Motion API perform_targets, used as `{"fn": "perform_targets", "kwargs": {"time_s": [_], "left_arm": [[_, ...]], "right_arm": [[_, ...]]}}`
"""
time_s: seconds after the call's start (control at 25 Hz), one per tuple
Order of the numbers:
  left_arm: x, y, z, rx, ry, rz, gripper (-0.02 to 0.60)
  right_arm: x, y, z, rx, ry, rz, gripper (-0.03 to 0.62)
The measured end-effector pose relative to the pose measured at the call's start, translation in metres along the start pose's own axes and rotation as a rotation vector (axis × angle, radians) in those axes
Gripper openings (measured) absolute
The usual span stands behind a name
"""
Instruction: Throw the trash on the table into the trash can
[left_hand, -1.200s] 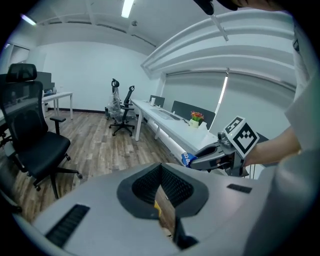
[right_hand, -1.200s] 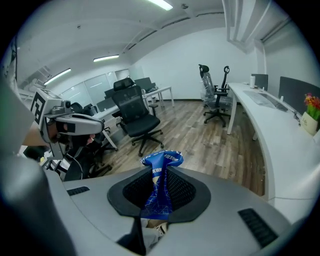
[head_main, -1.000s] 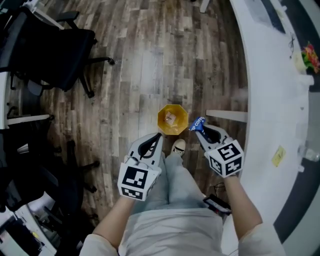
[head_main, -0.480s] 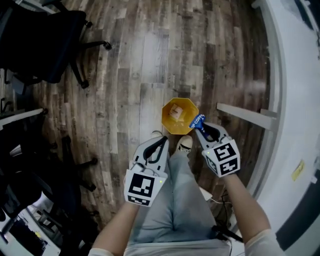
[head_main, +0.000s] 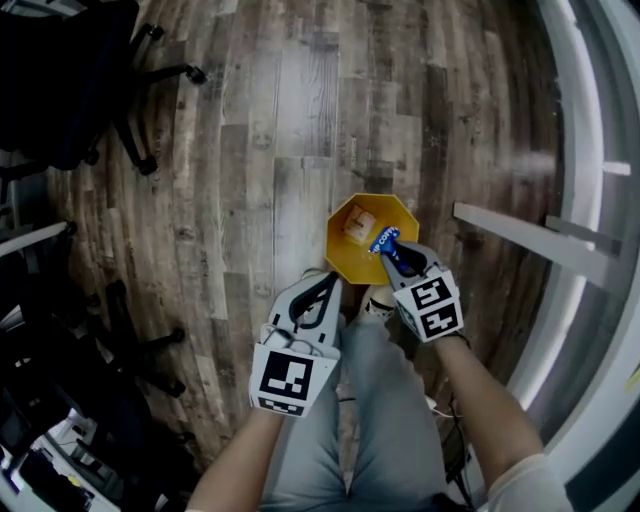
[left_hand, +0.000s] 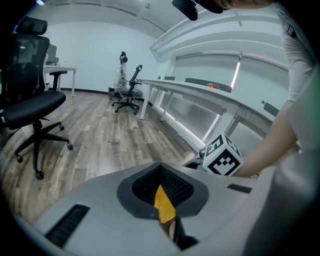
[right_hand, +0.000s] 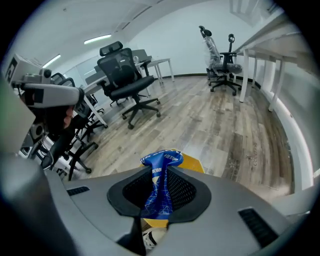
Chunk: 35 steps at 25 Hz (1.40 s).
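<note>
A yellow eight-sided trash can (head_main: 345, 252) stands on the wood floor just beyond the person's feet, with a small piece of trash (head_main: 360, 222) inside. My right gripper (head_main: 392, 253) is shut on a blue printed wrapper (head_main: 384, 240), which hangs over the can's near right rim. In the right gripper view the wrapper (right_hand: 160, 187) stands up between the jaws, and the can (right_hand: 194, 164) shows behind it. My left gripper (head_main: 333, 284) is beside the can's near left edge, fingertips together and nothing held. A yellow sliver of the can (left_hand: 164, 205) shows through its jaw slit.
The person's shoe (head_main: 379, 300) and jeans lie between the grippers. A black office chair (head_main: 70, 80) stands at the far left. A white desk leg (head_main: 530, 240) and the curved white desk (head_main: 590, 200) run along the right. More chairs (right_hand: 125, 80) stand across the room.
Both grippers have sunk toward the floor and closed in on the can. The blue wrapper has moved from beside the can to over its rim.
</note>
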<state>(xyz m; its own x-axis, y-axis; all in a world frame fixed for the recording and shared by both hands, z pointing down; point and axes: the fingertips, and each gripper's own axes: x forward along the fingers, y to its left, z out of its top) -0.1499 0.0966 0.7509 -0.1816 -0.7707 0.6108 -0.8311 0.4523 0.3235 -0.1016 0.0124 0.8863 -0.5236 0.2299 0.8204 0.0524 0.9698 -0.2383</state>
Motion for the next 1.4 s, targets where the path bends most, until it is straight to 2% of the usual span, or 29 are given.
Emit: {"fn": "perform_targets", "kwargs": {"time_s": [0.12,0.28,0.32,0.4,0.6,0.72,0.88,1.16,1.4], "left_arm": [[0.017,0.015,-0.021,-0.004,0.011,0.002,0.000],[0.032,0.030,-0.036,-0.037,0.011,0.013,0.000],[0.033,0.031,-0.038,-0.040,0.013,0.012,0.000],[0.034,0.030,-0.042,-0.038,0.020,0.006,0.000],[0.035,0.025,-0.048,-0.039,0.029,0.001,0.000],[0.035,0.025,-0.045,-0.039,0.021,0.006,0.000],[0.035,0.022,-0.042,-0.033,0.016,0.005,0.000],[0.030,0.016,-0.043,-0.023,0.031,0.001,0.000],[0.008,0.004,-0.017,-0.011,0.029,0.003,0.000]], "right_arm": [[0.044,-0.009,-0.029,0.010,0.034,-0.010,0.095],[0.083,-0.020,-0.050,-0.033,0.082,-0.017,0.106],[0.088,-0.020,-0.052,-0.034,0.088,-0.008,0.120],[0.095,-0.021,-0.055,-0.023,0.092,0.002,0.189],[0.097,-0.023,-0.058,-0.043,0.116,-0.010,0.279],[0.096,-0.020,-0.057,-0.090,0.127,0.000,0.301],[0.095,-0.018,-0.055,-0.086,0.121,0.011,0.339],[0.086,-0.008,-0.049,-0.122,0.121,0.026,0.368],[0.044,-0.009,-0.029,-0.073,0.090,-0.008,0.367]]}}
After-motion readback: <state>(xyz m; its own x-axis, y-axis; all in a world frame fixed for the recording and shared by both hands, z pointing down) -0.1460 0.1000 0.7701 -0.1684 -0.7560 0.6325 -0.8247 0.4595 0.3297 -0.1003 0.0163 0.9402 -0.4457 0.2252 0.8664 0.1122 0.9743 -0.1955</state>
